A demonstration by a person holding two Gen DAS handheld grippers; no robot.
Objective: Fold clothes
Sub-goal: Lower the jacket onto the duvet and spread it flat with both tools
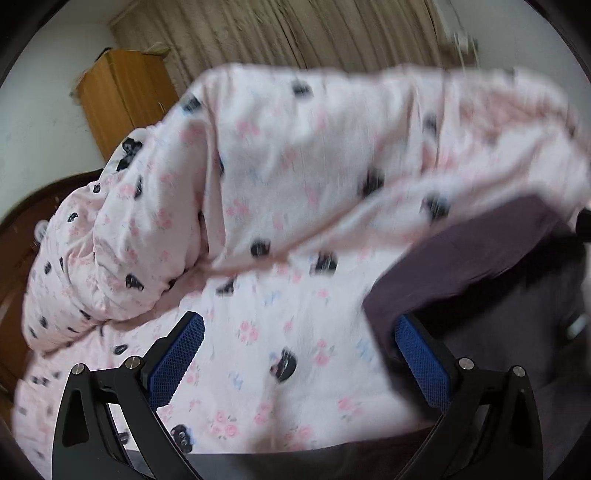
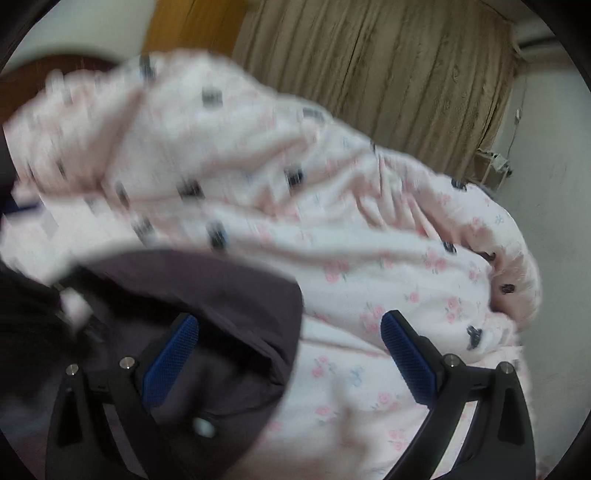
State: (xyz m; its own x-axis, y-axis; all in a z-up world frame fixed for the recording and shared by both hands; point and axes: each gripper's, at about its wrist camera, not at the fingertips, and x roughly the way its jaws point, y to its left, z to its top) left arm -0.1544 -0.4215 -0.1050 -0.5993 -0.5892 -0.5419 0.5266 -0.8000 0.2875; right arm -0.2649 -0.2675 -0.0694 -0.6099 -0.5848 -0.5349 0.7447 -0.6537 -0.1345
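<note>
A dark purple-grey garment (image 1: 480,273) lies on a bed, at the right of the left wrist view. It also shows in the right wrist view (image 2: 207,295) at lower left, with a round button (image 2: 202,426) near the bottom. My left gripper (image 1: 299,354) is open and empty above the pink bedding beside the garment's edge. My right gripper (image 2: 290,354) is open; its left finger (image 2: 170,362) is over the garment, its right one over bedding. Both views are motion-blurred.
A bunched pink quilt (image 1: 295,166) with flowers and dark cat prints covers the bed; it also shows in the right wrist view (image 2: 332,221). Beige curtains (image 1: 277,33), a wooden wardrobe (image 1: 125,99) and a dark wooden headboard (image 1: 22,229) stand behind.
</note>
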